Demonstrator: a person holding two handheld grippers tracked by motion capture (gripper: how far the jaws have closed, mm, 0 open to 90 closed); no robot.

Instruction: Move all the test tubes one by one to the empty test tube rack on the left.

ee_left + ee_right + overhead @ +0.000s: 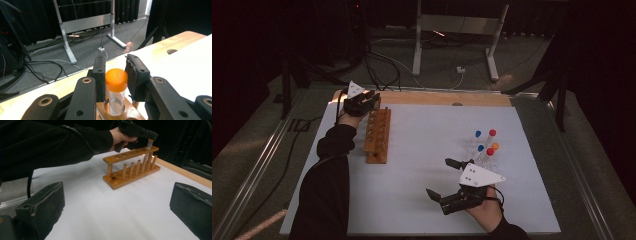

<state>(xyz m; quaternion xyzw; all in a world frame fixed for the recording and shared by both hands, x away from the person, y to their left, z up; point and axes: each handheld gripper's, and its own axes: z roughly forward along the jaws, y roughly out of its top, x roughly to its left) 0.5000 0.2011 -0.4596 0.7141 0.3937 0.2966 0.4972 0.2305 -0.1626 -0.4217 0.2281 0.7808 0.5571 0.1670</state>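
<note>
tube with orange cap (116, 91) stands upright between the jaws of your left gripper (115, 75), in the end hole of the wooden rack (377, 135).
its long axis is vertical, so you lift or release straight up (jaws look a little apart from the cap, not pressing). your right gripper (451, 179) hangs wide open, nearer to the loose tubes (484, 146) lying on the white mat (422, 150).

My high view looks forward and down on the whole white table (412, 150) from the person's side. My left gripper view sits very close at the table's far edge, facing outward toward the floor, with the wooden tube rack (120, 112) just below. My right gripper view looks low across the table at that same rack (132, 167) from farther off.
</note>
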